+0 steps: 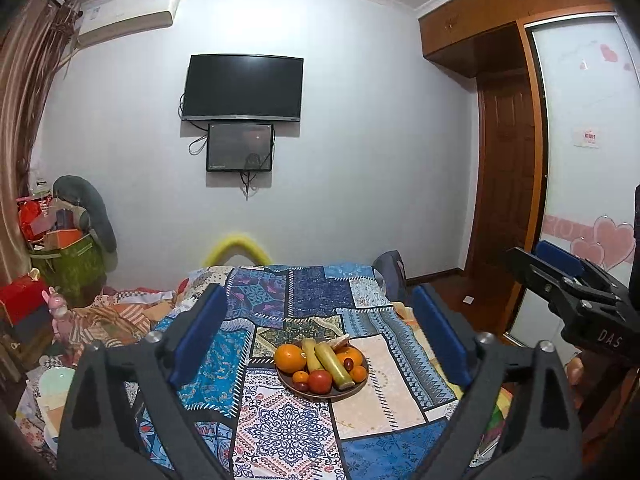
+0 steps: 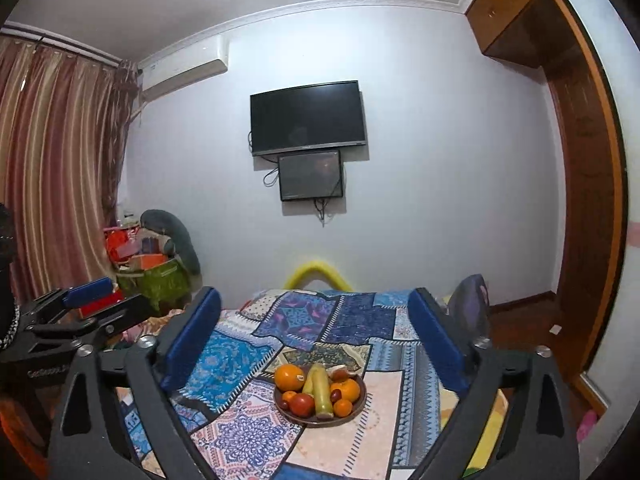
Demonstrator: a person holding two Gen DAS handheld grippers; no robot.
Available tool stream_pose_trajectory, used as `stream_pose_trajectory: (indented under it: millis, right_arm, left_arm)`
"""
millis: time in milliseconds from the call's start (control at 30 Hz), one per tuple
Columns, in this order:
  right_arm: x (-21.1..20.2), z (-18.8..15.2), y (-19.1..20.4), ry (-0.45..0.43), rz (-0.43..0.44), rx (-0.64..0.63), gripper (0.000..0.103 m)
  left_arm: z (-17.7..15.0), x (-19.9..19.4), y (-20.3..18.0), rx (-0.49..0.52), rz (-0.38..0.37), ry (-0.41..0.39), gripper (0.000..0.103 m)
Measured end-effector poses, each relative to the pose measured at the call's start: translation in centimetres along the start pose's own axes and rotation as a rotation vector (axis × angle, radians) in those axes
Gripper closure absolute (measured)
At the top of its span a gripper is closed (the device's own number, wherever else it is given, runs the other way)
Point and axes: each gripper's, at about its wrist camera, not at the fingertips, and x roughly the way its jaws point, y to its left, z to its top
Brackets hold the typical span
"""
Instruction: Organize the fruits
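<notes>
A brown plate sits on the patchwork cloth and holds a big orange, a red apple, two yellow-green long fruits, small oranges and dark red fruits. It also shows in the right wrist view. My left gripper is open and empty, held above and short of the plate. My right gripper is open and empty too, likewise short of the plate. The right gripper shows at the right edge of the left wrist view. The left gripper shows at the left of the right wrist view.
The patchwork cloth covers a table or bed running toward the far wall. Piled boxes and bags stand at the left by the curtain. A wooden wardrobe and door are at the right. A TV hangs on the wall.
</notes>
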Motion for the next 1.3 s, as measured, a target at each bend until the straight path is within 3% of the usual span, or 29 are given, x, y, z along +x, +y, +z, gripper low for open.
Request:
stream_pose_trajectory:
  millis: [133,1300]
  right_arm:
    - [-0.4,-0.2,-0.1,0.001,-0.025,0.001,0.000]
    - [-2.2,-0.1,-0.2,0.003,-0.028,0.008,0.000]
  left_arm:
    - [-0.1,-0.4,-0.1,-0.005,0.006,-0.008,0.002]
    - [-0.3,-0.1,-0.6,0.009,0.006,-0.017,0.000]
